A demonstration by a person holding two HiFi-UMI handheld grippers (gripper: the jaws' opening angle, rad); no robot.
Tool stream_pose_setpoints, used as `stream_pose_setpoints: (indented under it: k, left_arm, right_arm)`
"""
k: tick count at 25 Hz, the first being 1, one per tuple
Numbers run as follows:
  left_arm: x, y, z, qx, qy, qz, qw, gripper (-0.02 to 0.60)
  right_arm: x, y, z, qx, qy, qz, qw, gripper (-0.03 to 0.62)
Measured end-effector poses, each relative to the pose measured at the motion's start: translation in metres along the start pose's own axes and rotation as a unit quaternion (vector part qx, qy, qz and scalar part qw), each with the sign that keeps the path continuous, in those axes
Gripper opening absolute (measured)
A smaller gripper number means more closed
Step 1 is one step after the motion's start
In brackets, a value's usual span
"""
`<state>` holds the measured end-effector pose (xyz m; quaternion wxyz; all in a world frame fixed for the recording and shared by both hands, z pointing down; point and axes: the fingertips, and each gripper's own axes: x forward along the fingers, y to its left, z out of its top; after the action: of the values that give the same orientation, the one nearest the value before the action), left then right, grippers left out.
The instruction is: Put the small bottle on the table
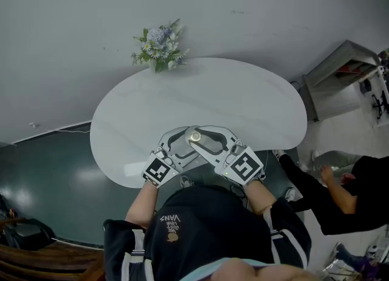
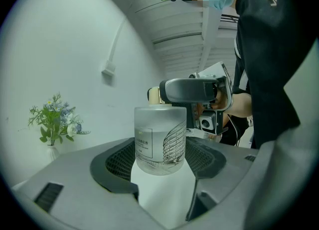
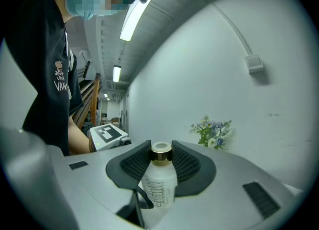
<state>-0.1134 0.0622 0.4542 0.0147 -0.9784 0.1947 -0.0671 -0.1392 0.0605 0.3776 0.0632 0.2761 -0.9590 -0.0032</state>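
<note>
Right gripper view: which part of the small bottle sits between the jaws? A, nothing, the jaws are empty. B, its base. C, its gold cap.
C: the right gripper's pads sit on either side of the gold cap, with the small bottle's body showing below them.

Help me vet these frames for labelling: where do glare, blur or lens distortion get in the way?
Head view: sharp, wide-angle bend at the edges, soft glare on the table near its front rim. Left gripper view: fisheye with black corners; small bottle crisp, the left hand-held gripper soft near the lens. Right gripper view: same fisheye, ceiling light strips blown out, bottle readable.
</note>
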Motion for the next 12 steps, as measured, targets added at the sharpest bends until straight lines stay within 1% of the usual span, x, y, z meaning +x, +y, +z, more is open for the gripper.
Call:
stream_pose_setpoints:
  k: [8, 12]
  left_arm:
    - [0.036, 0.015, -0.004, -0.004, 0.003, 0.004, 1.0000, 0.334]
    - [0.055, 0.026, -0.006, -0.006, 0.006, 0.009, 0.9999, 0.334]
  right_arm:
    - [-0.006, -0.037, -0.011, 0.001, 0.015, 0.001, 1.000, 0.147]
    - [-0.007, -0.058, -0.017, -0.005, 0.020, 0.009, 1.000, 0.147]
